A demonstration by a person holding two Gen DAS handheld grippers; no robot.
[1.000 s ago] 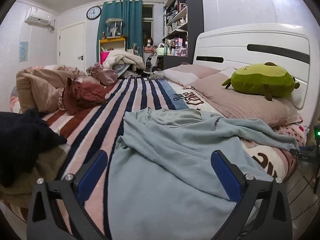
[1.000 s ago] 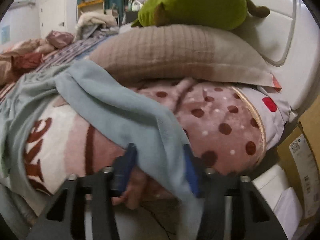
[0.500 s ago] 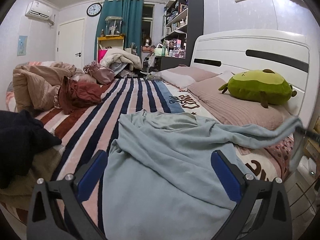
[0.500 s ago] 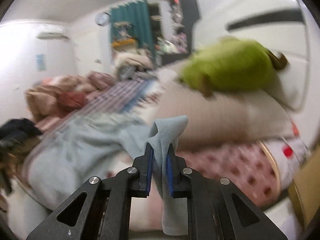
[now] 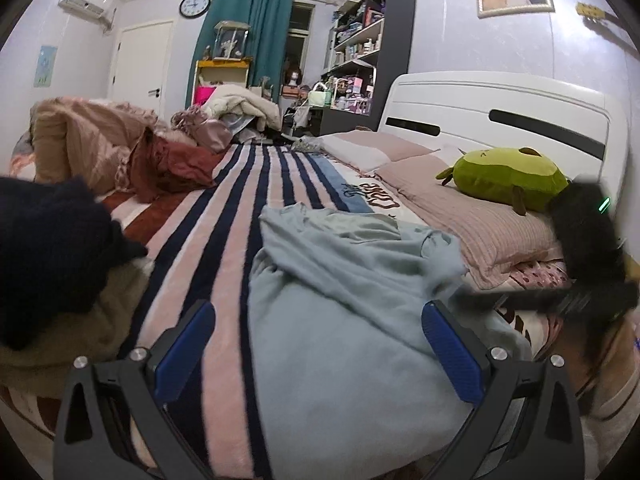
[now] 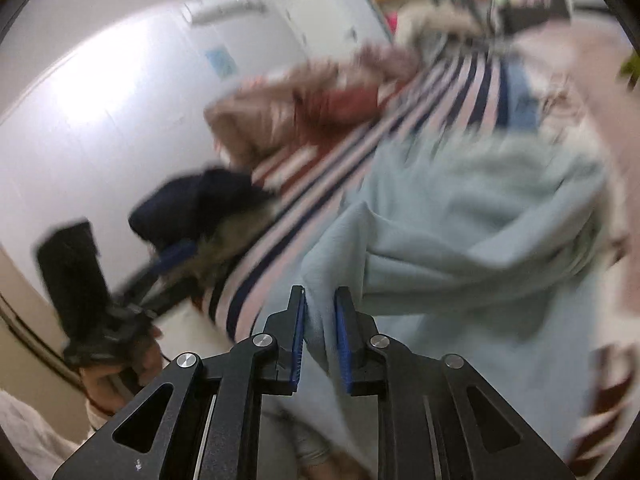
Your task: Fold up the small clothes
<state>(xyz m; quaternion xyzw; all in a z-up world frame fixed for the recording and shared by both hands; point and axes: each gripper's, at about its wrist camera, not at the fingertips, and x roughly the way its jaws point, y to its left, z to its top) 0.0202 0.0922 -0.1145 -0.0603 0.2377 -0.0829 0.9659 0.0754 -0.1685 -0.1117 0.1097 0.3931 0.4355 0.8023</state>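
Note:
A light blue garment [image 5: 340, 304] lies spread and rumpled on the striped bed cover [image 5: 240, 216]. My left gripper [image 5: 316, 344] is open and empty, its blue pads on either side of the garment's near part, just above it. My right gripper [image 6: 320, 328] is shut on the garment's sleeve [image 6: 318, 312] and holds it over the garment's body [image 6: 460, 248]. The right gripper also shows in the left wrist view [image 5: 472, 300] at the garment's right edge, blurred. The left gripper shows in the right wrist view [image 6: 160, 272] at the left, blurred.
A black garment [image 5: 44, 248] on a tan one sits at the bed's left edge. Red and beige clothes [image 5: 120, 152] are piled further back. Pink pillows [image 5: 472, 220] and a green plush toy [image 5: 504, 178] lie by the white headboard [image 5: 500, 120].
My right gripper closed on the blue sleeve at the bed's right edge, lifted it and swung it left over the garment's body. The left gripper stayed open in place.

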